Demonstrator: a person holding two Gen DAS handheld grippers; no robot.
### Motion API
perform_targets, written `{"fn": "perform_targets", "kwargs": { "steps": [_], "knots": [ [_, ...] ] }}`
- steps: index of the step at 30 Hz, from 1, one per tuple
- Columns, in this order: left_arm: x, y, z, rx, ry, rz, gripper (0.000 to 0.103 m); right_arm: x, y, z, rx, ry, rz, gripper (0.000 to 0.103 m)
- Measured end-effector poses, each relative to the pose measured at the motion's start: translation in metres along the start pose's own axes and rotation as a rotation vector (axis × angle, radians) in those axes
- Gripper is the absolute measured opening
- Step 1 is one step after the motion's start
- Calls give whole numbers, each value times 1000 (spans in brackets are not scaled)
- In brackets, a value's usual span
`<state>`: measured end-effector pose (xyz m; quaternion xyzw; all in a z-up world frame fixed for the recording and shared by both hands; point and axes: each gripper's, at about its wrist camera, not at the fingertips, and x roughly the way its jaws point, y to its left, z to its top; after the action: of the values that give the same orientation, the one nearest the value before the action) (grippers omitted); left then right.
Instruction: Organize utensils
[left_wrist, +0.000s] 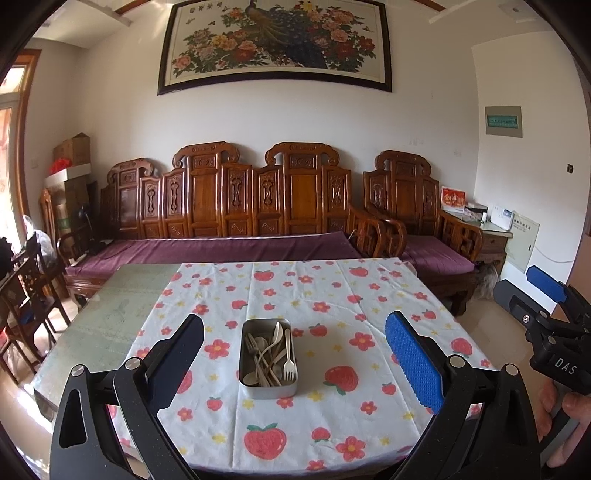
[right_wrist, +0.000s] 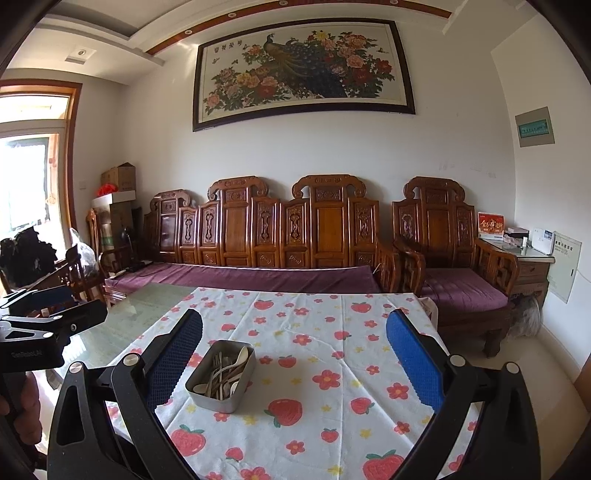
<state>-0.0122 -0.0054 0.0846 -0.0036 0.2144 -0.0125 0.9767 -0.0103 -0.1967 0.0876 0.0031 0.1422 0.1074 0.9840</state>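
Here, my spread, empty left gripper (left_wrist: 293, 350) and right gripper (right_wrist: 293, 350) face the tin (left_wrist: 269, 357); its tangled utensils (left_wrist: 271, 350) ahead could lift together.

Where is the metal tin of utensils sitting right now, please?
The metal tin sits on the strawberry tablecloth, centred between the left gripper fingers in the left wrist view, and toward the left in the right wrist view.

One metal tin (left_wrist: 269, 384) of utensils (left_wrist: 271, 354), too tangled to count.
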Motion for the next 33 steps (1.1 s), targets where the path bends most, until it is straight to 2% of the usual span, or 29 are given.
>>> {"fn": "perform_targets", "kwargs": {
  "steps": [33],
  "knots": [
    [-5,-1,-4,-3,-12,-2,95,10,-3,-11,7,17,1,100]
  ]
}}
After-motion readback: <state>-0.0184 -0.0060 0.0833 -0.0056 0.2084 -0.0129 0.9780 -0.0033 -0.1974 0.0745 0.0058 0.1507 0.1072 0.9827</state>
